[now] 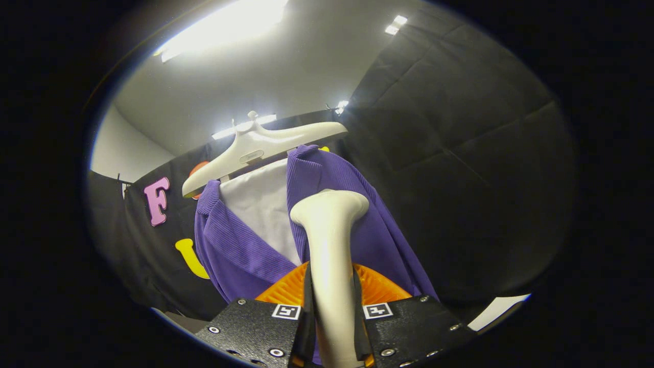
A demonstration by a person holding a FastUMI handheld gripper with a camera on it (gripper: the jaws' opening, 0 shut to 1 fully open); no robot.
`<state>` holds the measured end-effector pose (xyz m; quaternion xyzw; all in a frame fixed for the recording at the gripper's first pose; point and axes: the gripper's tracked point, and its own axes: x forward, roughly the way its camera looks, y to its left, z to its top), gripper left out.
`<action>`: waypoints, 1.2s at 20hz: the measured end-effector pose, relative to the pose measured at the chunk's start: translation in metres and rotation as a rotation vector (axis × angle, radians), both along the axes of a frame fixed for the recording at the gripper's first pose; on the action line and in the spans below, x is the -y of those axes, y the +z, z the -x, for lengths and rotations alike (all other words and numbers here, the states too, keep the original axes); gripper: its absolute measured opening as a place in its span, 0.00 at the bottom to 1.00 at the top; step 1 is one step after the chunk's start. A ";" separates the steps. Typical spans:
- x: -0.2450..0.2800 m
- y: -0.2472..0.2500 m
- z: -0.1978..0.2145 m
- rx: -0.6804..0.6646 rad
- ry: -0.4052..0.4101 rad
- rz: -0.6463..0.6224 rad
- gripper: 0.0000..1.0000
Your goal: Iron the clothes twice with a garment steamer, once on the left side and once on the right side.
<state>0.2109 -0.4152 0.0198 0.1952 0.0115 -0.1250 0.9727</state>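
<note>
One garment steamer [329, 240] is clamped between the two fingers of the tongs [333, 319], both pressing on its handle. The steamer body is smooth, cream-coloured plastic: a rounded shaft that flares into a wide, flattened head. The head points up and forward, lying against the right front panel of one purple jacket [357, 204]. The jacket is of fine ribbed, corduroy-like fabric, open at the front over one smooth white lining or shirt [258, 204]. The garment hangs on one cream plastic hanger [255, 148] with broad curved shoulders, just beyond the steamer head. The tongs are tilted upward, looking up along the garment. A ribbed orange part [378, 289] sits just behind the fingers on either side of the handle.
</note>
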 end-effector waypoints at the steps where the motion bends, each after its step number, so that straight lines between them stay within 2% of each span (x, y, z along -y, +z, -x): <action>1: -0.002 -0.007 -0.002 -0.011 0.017 -0.010 0.30; 4: -0.008 -0.039 0.001 -0.077 0.067 0.000 0.30; 7: 0.008 -0.071 0.036 -0.146 0.113 0.012 0.30; 11: 0.024 -0.103 0.060 -0.196 0.154 0.038 0.30; 21: 0.038 -0.172 0.076 -0.289 0.200 0.060 0.30; 24: 0.044 -0.195 0.100 -0.320 0.211 0.051 0.30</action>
